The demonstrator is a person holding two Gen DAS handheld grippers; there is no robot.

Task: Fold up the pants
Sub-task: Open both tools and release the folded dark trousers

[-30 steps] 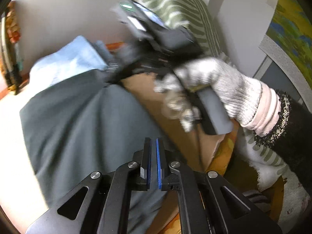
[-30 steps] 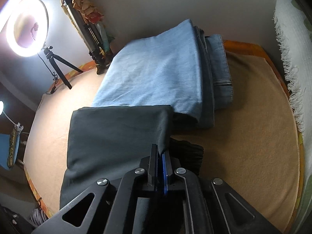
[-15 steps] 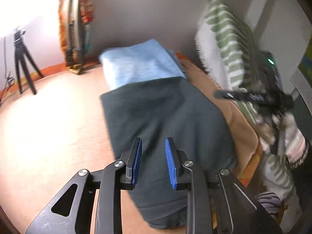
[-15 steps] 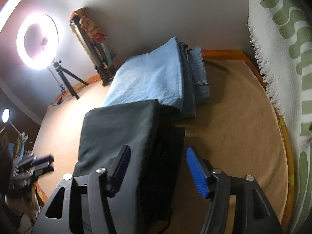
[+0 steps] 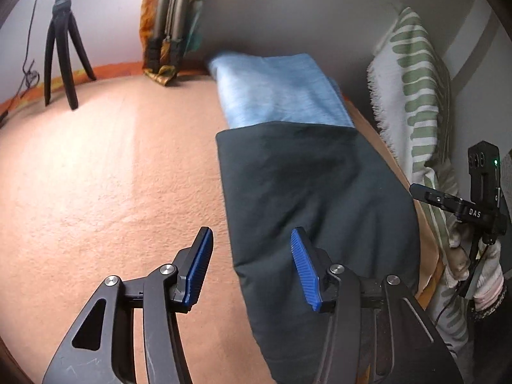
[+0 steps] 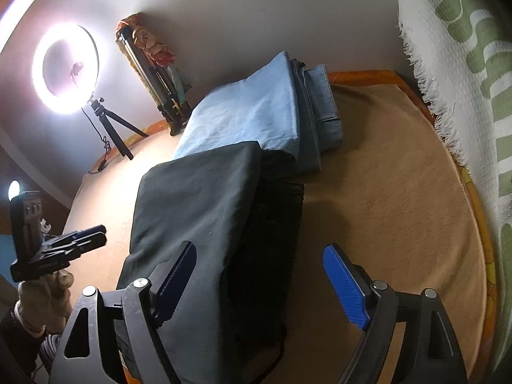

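Dark grey pants [image 5: 313, 192] lie folded on the tan blanket [image 5: 112, 176], their far end overlapping a folded stack of light blue jeans [image 5: 278, 92]. My left gripper [image 5: 251, 236] hovers over the pants' near left edge. Its jaws are opening and the pads touch nothing. In the right wrist view my right gripper [image 6: 259, 251] hangs above the pants [image 6: 198, 211], over their thick folded right edge. Its jaws are also opening, wide, with no cloth pressed. Each gripper appears in the other's view: the right gripper [image 5: 422, 192] at the bed's right side, the left gripper [image 6: 101, 236] at far left.
A lit ring light [image 6: 65, 67] on a small tripod [image 5: 60, 48] stands at the back left. A folded stand with patterned cloth [image 6: 153, 73] leans on the wall. A fringed green-and-white throw [image 6: 464, 64] hangs along the right. A gloved hand [image 6: 41, 297] holds the left gripper.
Both grippers went from shut to open and let the dark pants go. The left gripper swung away from the right hand to the pants' left side. The right gripper backed off slightly.
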